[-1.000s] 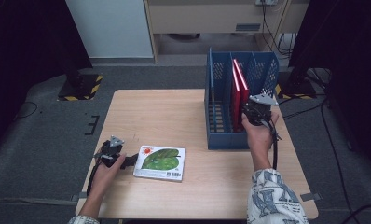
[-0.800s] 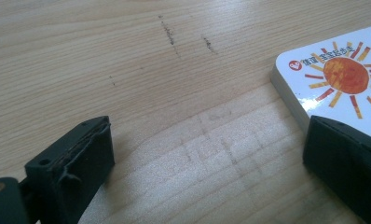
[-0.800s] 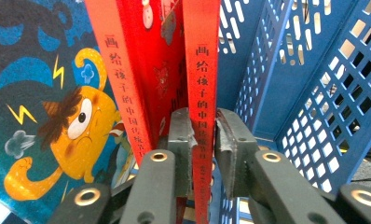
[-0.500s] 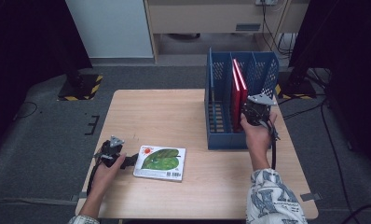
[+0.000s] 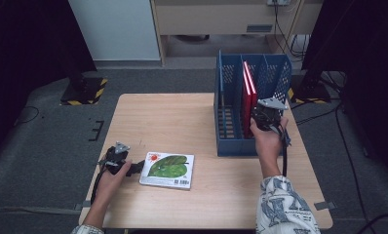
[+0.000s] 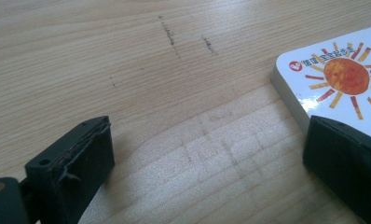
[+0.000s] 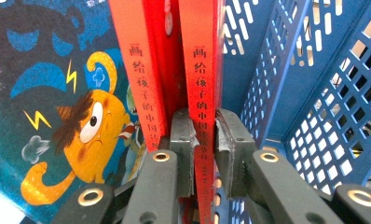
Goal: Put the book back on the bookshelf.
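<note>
While right gripper [image 7: 204, 140] pinches red book [image 7: 202, 70] | blue rack [image 5: 275, 73]: two red books

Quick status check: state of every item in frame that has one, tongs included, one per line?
right tongs: shut on the spine of a red book.
gripped red book: upright in the rack.
second red book: upright, leaning beside it.
blue rack: upright on the table.
green picture book: flat, closed, cover up.
left tongs: open, one jaw over the book's corner, nothing gripped.
</note>
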Demonstrator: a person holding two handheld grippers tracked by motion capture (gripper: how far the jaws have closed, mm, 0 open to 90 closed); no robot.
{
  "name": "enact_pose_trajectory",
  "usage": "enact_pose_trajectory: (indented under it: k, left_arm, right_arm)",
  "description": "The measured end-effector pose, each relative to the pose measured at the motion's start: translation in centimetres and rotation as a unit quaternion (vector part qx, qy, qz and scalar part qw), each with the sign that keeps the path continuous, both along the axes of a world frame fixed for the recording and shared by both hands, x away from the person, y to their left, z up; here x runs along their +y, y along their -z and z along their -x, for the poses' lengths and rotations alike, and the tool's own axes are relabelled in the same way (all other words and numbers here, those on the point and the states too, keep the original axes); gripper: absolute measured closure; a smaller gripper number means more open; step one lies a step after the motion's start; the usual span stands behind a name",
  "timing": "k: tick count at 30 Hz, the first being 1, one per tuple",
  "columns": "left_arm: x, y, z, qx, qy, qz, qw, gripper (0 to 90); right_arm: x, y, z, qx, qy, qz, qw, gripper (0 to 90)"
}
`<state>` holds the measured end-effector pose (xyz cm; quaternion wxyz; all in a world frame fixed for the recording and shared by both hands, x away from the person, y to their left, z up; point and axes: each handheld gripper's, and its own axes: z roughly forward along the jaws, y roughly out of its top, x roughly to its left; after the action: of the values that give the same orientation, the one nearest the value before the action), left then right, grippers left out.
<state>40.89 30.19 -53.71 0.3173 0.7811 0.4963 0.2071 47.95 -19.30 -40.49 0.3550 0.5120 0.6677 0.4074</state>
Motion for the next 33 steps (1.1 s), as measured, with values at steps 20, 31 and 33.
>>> enact_pose_trajectory:
  k: [20,31,33]
  left_arm:
    - [0.0,0.0,0.0,0.0,0.0,0.0,1.0,0.8]
    - [0.0,0.0,0.0,0.0,0.0,0.0,1.0,0.8]
    - [0.0,0.0,0.0,0.0,0.0,0.0,1.0,0.8]
  right_arm:
    - [-0.4,-0.5,0.8,-0.008,-0.012,-0.005,0.9999,74.4]
    - [-0.6,-0.7,1.7,-0.01,-0.024,-0.011,0.9996,72.5]
    - [-0.7,-0.7,1.8,-0.01,-0.026,-0.013,0.9995,71.9]
